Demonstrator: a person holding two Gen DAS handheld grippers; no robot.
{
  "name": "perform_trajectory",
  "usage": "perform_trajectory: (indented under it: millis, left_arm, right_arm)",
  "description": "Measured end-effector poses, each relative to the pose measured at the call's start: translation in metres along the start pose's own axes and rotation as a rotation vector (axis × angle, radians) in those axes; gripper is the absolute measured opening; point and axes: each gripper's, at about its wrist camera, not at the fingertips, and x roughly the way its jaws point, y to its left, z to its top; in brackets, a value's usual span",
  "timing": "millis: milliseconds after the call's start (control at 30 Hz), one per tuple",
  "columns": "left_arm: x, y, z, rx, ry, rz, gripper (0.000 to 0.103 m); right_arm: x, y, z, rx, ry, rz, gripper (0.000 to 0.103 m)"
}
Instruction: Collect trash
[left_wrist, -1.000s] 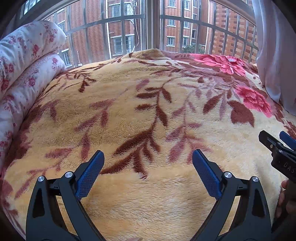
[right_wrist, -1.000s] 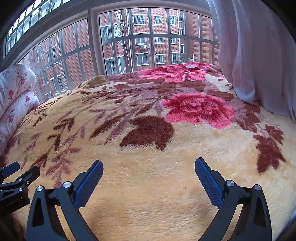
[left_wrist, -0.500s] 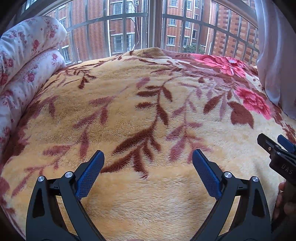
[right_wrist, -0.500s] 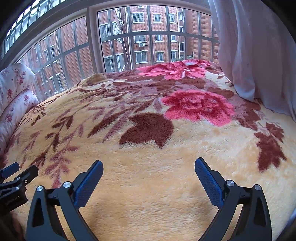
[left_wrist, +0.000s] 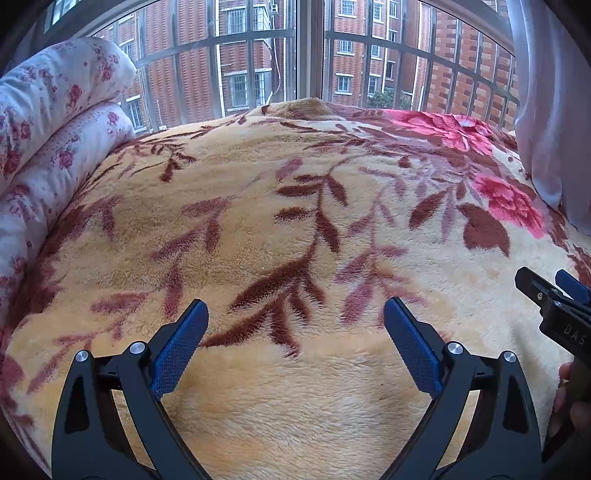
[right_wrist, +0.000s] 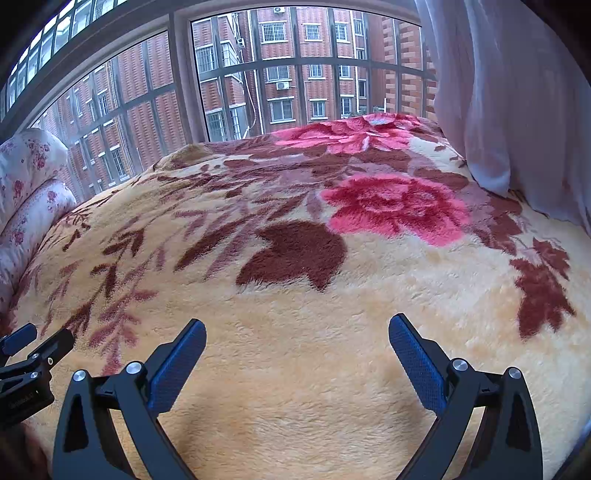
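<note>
Trash unseen: floral blanket (left_wrist: 295, 387) spreads before barred window (right_wrist: 295, 74).

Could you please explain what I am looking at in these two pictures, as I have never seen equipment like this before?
There is no robot here. A person holds a hand-held gripper in each hand, and each one carries a wide-angle camera looking forward along its two fingers.

One picture comes from the left gripper, the other from the right gripper. The black arms with blue pads at the bottom of each picture are that gripper's own fingers. Both are open and hold nothing. Each also shows at the edge of the other's view.

Below them lies a plush blanket with brown leaves and red flowers, spread over a bed. Folded floral bedding sits at the left, a white curtain hangs at the right, and a barred window faces brick buildings.

The job is collecting trash, but I cannot clearly make out any trash on the blanket.
</note>
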Motion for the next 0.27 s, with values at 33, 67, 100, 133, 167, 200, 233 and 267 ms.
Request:
perform_trajectory:
  millis: [33, 67, 100, 133, 167, 200, 233, 267]
  left_arm:
    - [0.0001, -0.0001, 0.0, 0.002, 0.0, 0.001, 0.093]
    - [0.0005, 0.0003, 0.0002, 0.0, 0.003, 0.005, 0.093]
    - [0.0013, 0.001, 0.0005, -0.006, 0.007, 0.007, 0.093]
    - [0.0021, 0.0021, 0.0005, -0.011, 0.013, 0.0, 0.093]
    - [0.0027, 0.0035, 0.0006, -0.018, 0.018, -0.008, 0.093]
    - [0.003, 0.0053, 0.0006, -0.027, 0.019, -0.01, 0.093]
    - [0.003, 0.007, 0.0005, -0.036, 0.019, -0.013, 0.093]
    - [0.0031, 0.0083, 0.0005, -0.044, 0.019, -0.015, 0.093]
  right_arm:
    - [0.0002, 0.0, 0.0001, 0.0, 0.0, 0.0, 0.098]
    - [0.0002, 0.0001, 0.0001, 0.0, 0.0, -0.001, 0.098]
    - [0.0002, 0.0001, 0.0001, 0.0, 0.0, -0.001, 0.098]
    - [0.0002, 0.0001, 0.0001, 0.0, 0.0, -0.001, 0.098]
    - [0.0003, 0.0002, 0.0002, 0.0, 0.0, 0.0, 0.098]
    - [0.0003, 0.0001, 0.0002, 0.0, -0.001, 0.0, 0.098]
    - [0.0003, -0.0001, 0.0002, 0.001, -0.001, 0.0, 0.098]
    - [0.0006, -0.0001, 0.0004, 0.0, 0.0, 0.0, 0.098]
